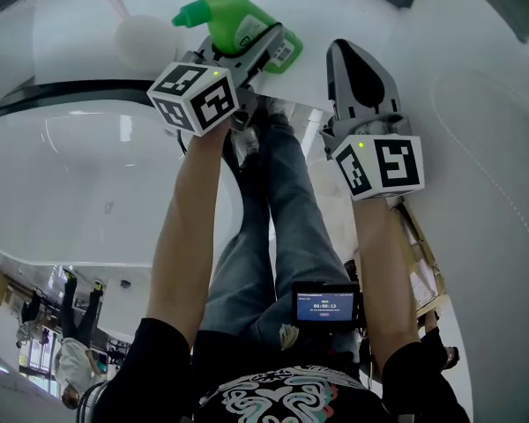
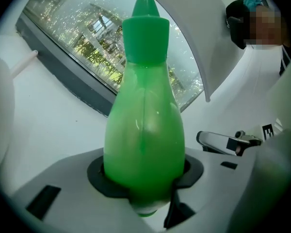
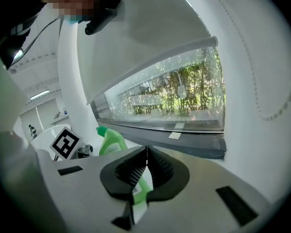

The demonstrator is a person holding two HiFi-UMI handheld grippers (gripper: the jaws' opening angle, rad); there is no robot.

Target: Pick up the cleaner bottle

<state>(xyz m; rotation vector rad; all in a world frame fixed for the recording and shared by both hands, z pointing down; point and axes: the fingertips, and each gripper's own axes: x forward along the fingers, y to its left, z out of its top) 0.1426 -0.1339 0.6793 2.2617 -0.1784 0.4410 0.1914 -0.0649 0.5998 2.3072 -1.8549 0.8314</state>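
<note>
Green cleaner bottle [image 1: 229,25], lower half hidden by left gripper [image 1: 278,44] fingers [image 1: 263,53].

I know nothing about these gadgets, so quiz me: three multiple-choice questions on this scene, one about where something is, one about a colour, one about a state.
1. Where is the bottle? A) gripped in the left tool; B) on a shelf; C) in a bucket.
2. What colour is the bottle? A) blue; B) green; C) red.
3. How do the jaws of the right tool stand? A) wide apart; B) closed together, empty; C) closed on a cloth.
Answers: 1 A, its pads press the bottle's sides. 2 B, body and cap are both green. 3 B, the pads meet with nothing between them.
</note>
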